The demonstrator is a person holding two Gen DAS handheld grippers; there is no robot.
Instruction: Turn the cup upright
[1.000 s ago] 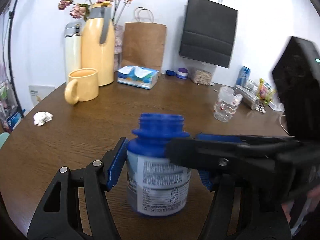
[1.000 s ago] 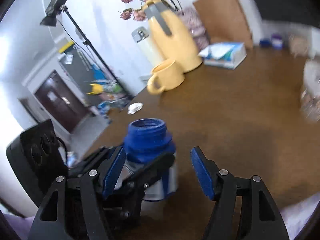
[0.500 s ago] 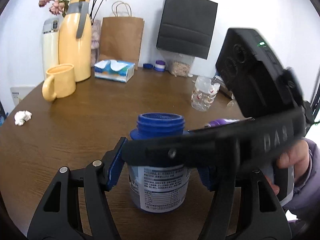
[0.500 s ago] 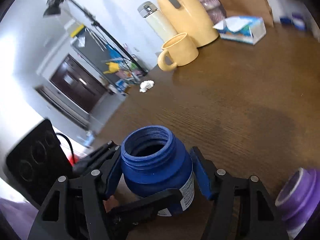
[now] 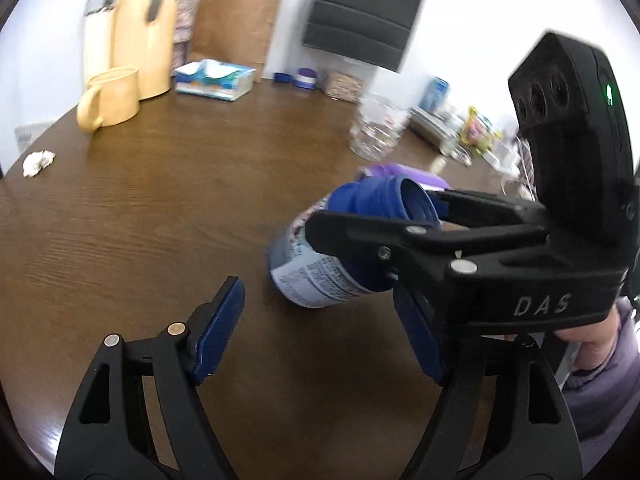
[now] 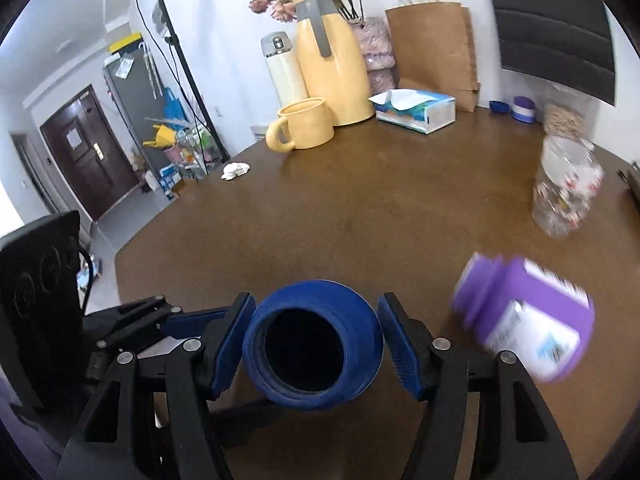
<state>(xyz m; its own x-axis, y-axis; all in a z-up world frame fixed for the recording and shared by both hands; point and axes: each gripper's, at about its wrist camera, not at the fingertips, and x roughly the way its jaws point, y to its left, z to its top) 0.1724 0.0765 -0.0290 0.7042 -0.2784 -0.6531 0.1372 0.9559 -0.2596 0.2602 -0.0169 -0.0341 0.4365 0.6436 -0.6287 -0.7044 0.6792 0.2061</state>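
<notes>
— Where is the blue bottle [image 5: 320,258]?

— Between the blue pads of the right gripper [image 6: 314,344], which is clenched on its shoulder, one pad on each side. In the right wrist view its open mouth faces the camera, and you look straight down the dark neck.

— Upright, then?

— No. From the left wrist view it is tilted, mouth up and toward the right, its labelled body slanting down toward the brown wooden table [image 5: 160,208]. Whether the base touches the wood I cannot tell (the frame is blurred there).

— And the left gripper [image 5: 320,336]?

— Released. Its jaws stand wide apart with nothing between them, low over the table, just in front of the bottle and not touching it.

— Anything near?

— A purple bottle [image 6: 528,316] to the right of the blue one, tilted and blurred. Farther back a clear glass jar [image 6: 566,190]. At the far edge a yellow mug [image 6: 304,124] stands upright beside a yellow thermos jug [image 6: 332,60], with a tissue box [image 6: 416,110] and a brown paper bag [image 6: 434,48] to their right.

— The person?

— A hand [image 5: 580,342] with a lilac sleeve under the right gripper's body.
</notes>
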